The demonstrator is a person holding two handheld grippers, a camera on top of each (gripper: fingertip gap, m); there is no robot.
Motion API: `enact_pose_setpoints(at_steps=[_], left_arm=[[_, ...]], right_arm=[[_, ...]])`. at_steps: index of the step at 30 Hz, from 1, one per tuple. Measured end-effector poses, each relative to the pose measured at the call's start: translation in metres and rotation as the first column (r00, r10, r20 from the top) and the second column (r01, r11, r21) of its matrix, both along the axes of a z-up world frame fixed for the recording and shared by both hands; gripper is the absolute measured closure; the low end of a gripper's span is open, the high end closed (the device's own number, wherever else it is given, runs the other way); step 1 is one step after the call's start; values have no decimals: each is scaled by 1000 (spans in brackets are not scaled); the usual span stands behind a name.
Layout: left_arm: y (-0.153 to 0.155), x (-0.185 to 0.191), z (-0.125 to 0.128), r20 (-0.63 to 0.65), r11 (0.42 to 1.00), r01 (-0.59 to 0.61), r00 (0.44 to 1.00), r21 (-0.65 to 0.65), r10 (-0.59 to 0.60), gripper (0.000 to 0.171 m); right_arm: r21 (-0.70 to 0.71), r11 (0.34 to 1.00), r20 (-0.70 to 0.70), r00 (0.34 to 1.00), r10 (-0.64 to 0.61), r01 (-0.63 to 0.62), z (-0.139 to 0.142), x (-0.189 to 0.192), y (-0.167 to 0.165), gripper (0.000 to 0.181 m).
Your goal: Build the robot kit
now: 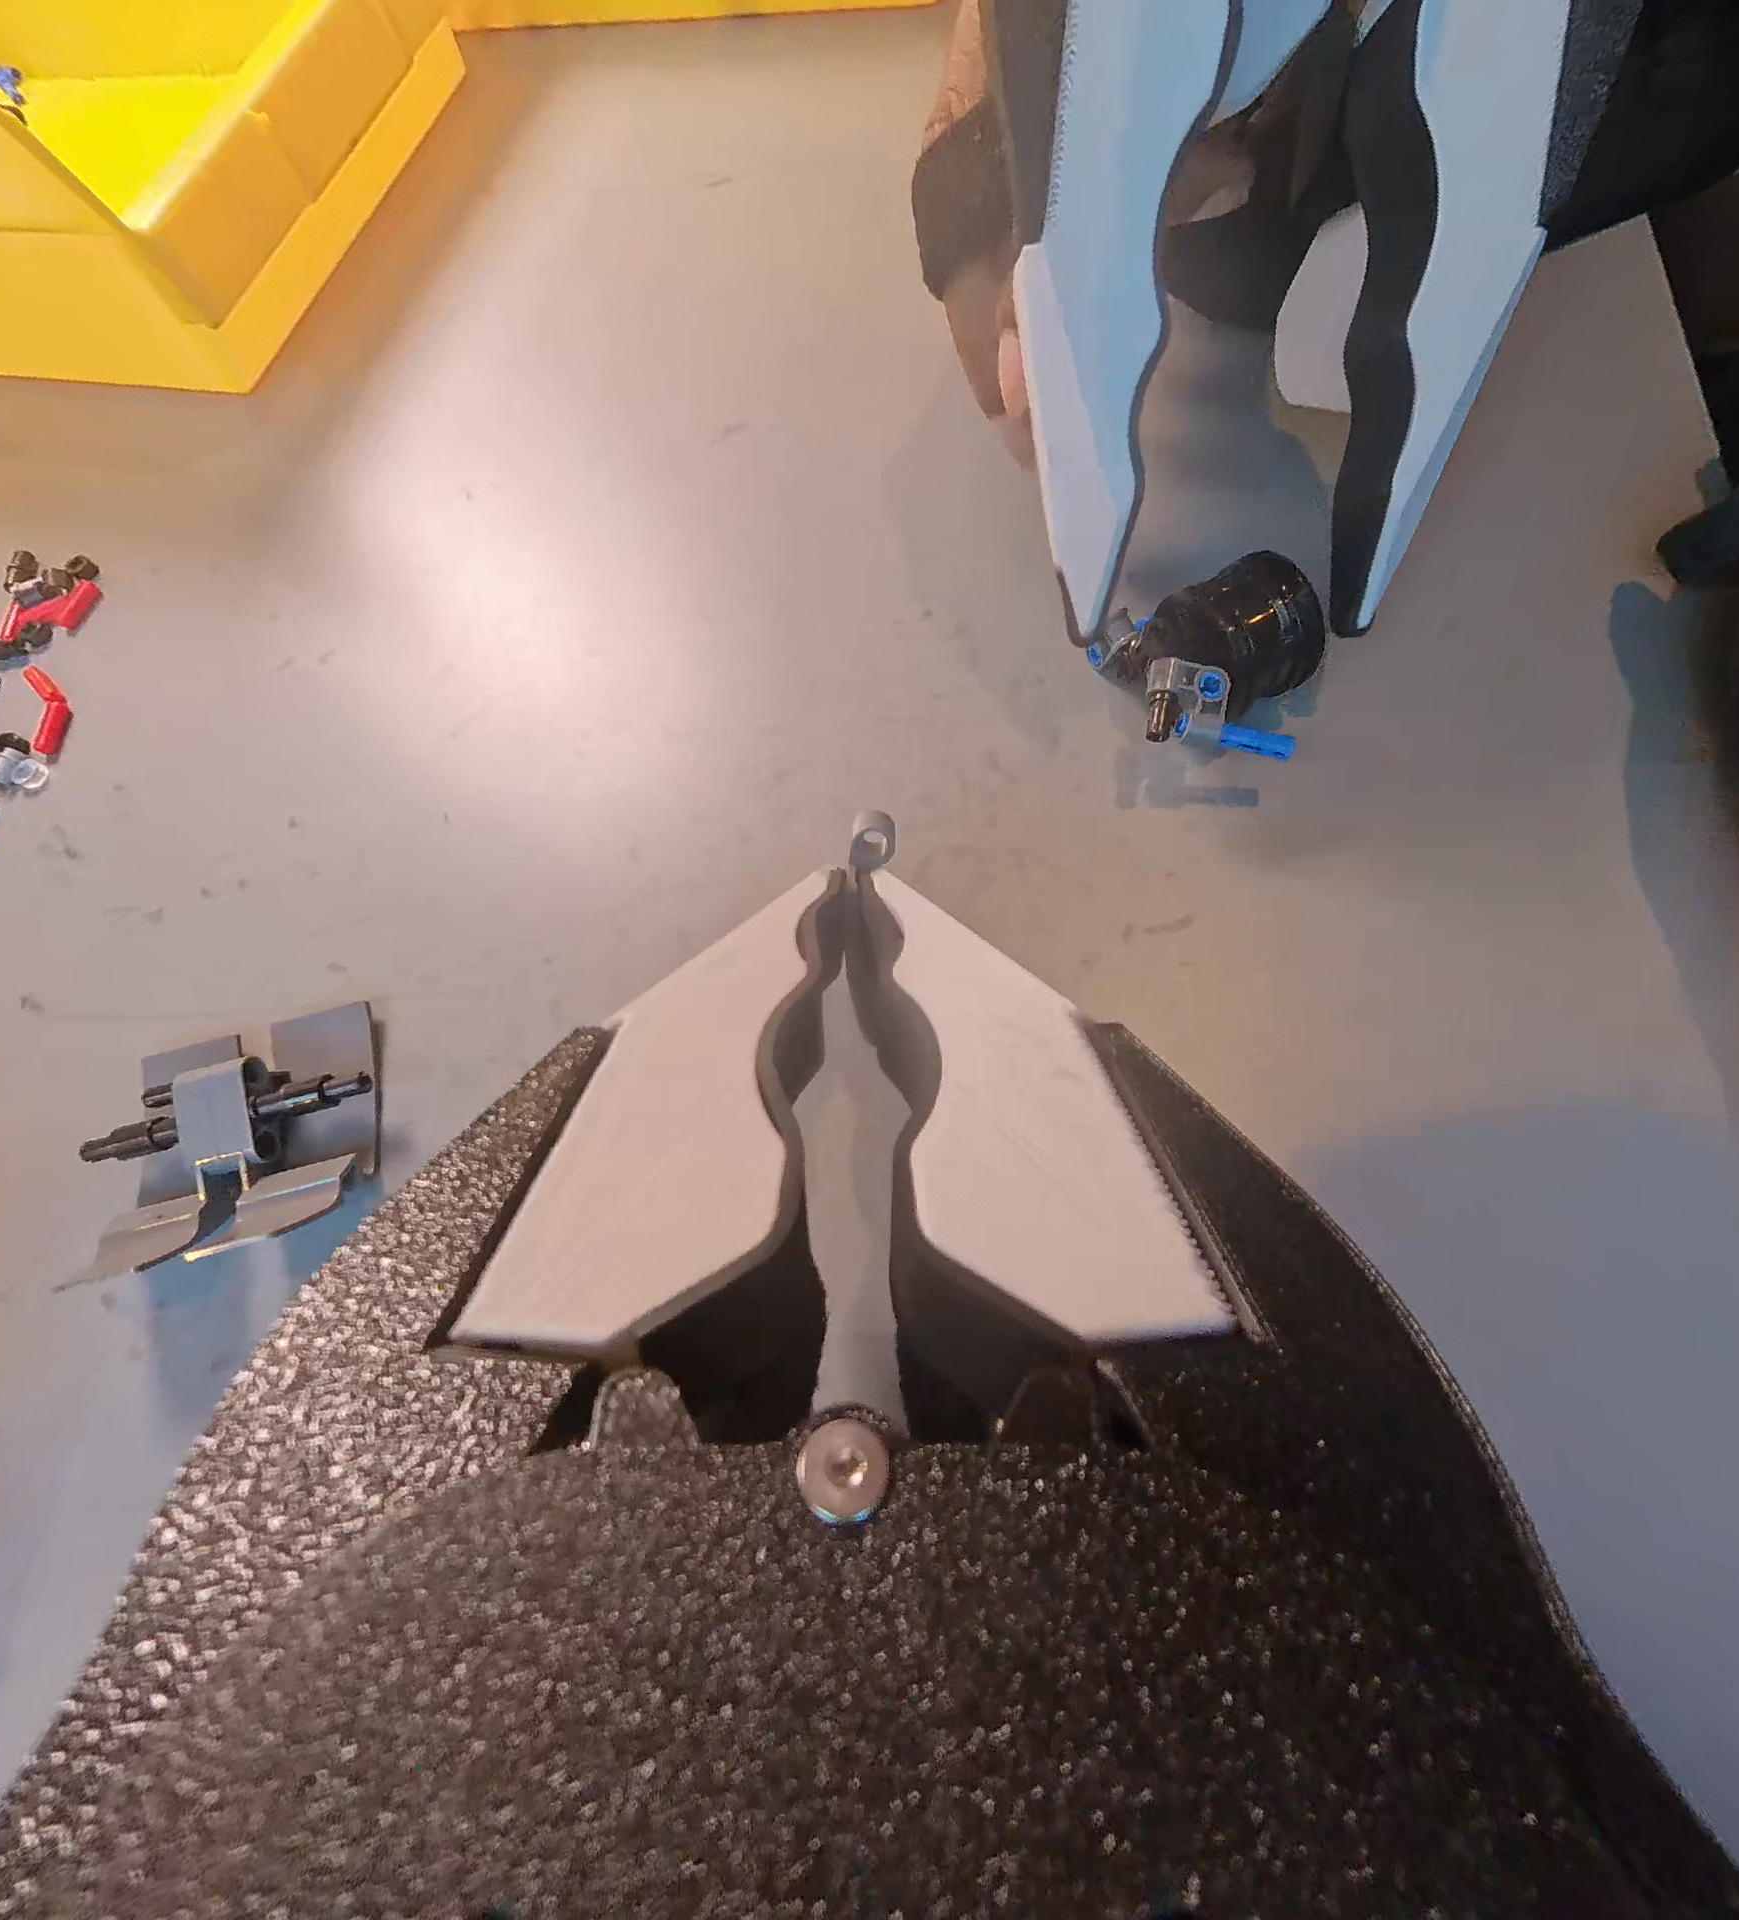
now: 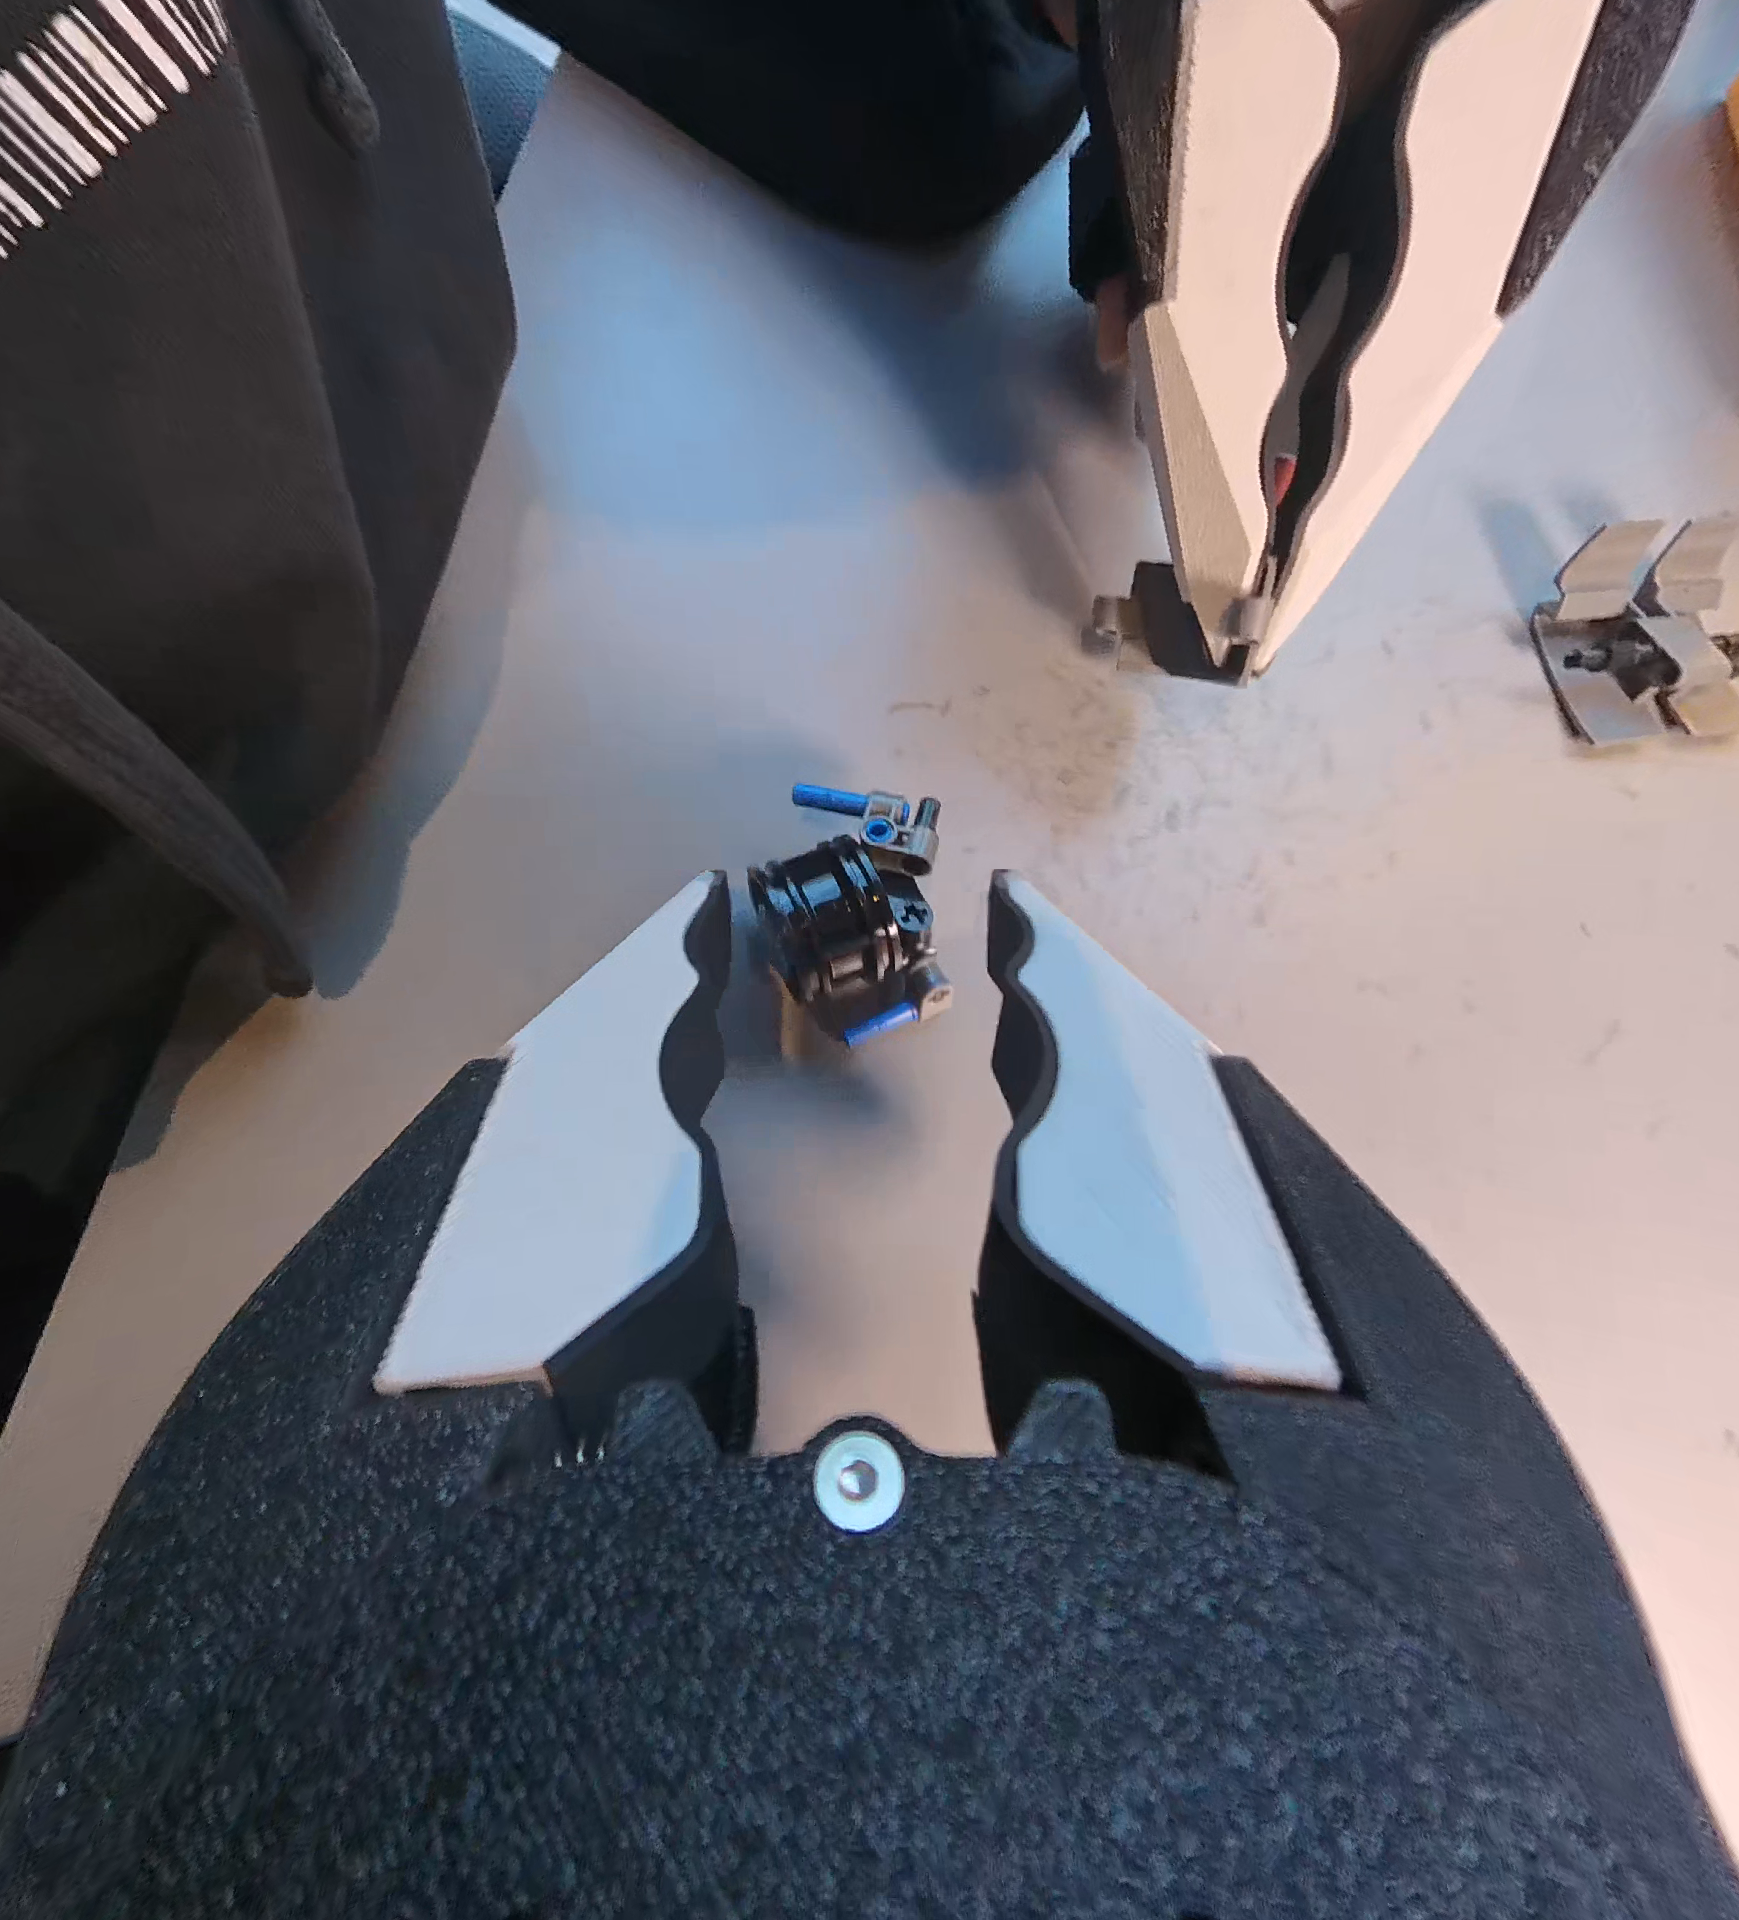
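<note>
My left gripper (image 1: 849, 878) is shut on a small grey connector piece (image 1: 873, 834) that sticks out past its tips, low over the grey table (image 1: 636, 520). It also shows in the right wrist view (image 2: 1244, 634), where the piece (image 2: 1244, 615) sits at its tips. My right gripper (image 2: 854, 894) is open and straddles a black cylindrical assembly (image 2: 839, 940) with grey connectors and blue pins, lying on the table between its tips. The same gripper (image 1: 1223, 613) and assembly (image 1: 1229, 639) show in the left wrist view.
A grey finned assembly (image 1: 241, 1132) with black pins lies at the left, also seen in the right wrist view (image 2: 1639, 649). A pile of small red, black and grey parts (image 1: 3, 707) lies far left. A yellow bin (image 1: 117, 156) stands at the back left. A person's dark clothing (image 2: 169, 416) borders the table.
</note>
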State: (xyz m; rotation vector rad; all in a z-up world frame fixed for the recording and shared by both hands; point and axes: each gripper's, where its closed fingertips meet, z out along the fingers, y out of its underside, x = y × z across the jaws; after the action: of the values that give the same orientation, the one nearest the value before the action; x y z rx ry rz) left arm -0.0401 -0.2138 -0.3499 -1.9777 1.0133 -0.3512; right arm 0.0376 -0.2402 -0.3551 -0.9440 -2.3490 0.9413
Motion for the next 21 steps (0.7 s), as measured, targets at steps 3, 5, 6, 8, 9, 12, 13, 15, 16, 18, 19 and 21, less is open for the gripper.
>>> enact_pose_setpoints(at_steps=[3,5,6,8,9,12,13,15,16,18,19,21], left_arm=[[0,1,-2,3,1000,2,1000,-6,-2,171],[0,1,-2,4,1000,2,1000,-6,-2,171],[0,1,-2,6,1000,1,1000,-6,-1,171],[0,1,-1,15,1000,2,1000,-6,-2,171],[0,2,-1,19,1000,4,1000,-7,-4,171],[0,2,-3,12,1000,7,1000,-13,-7,171],[-1,2,-4,6,1000,7,1000,-16,-7,171],[-1,2,-7,-1,1000,8,1000,-24,-8,169],[0,2,-8,-7,1000,4,1000,-28,-4,168],[1,0,-12,-25,999,-14,1000,-34,13,165],[1,0,-12,-20,999,-13,1000,-41,12,160],[1,1,-8,20,999,-14,1000,-44,14,149]], right_arm=[[53,998,-1,1000,25,-24,-4,-1,-2,148],[103,994,-56,997,55,-49,-3,-1,-4,152],[147,988,-95,993,68,-53,-2,-1,-3,157],[253,966,-184,977,103,-54,-1,-2,0,157],[282,958,-213,971,113,-50,-1,-1,-1,157],[319,948,-256,961,104,-18,0,0,2,157],[314,949,-268,959,94,-5,1,-1,3,157],[280,960,-288,955,66,18,5,-3,5,157],[240,970,-301,953,38,37,10,-5,6,157],[64,992,-320,944,-83,109,25,-14,9,157],[-45,988,-313,937,-153,146,34,-19,12,157],[-273,943,-302,914,-272,190,58,-28,21,156]])
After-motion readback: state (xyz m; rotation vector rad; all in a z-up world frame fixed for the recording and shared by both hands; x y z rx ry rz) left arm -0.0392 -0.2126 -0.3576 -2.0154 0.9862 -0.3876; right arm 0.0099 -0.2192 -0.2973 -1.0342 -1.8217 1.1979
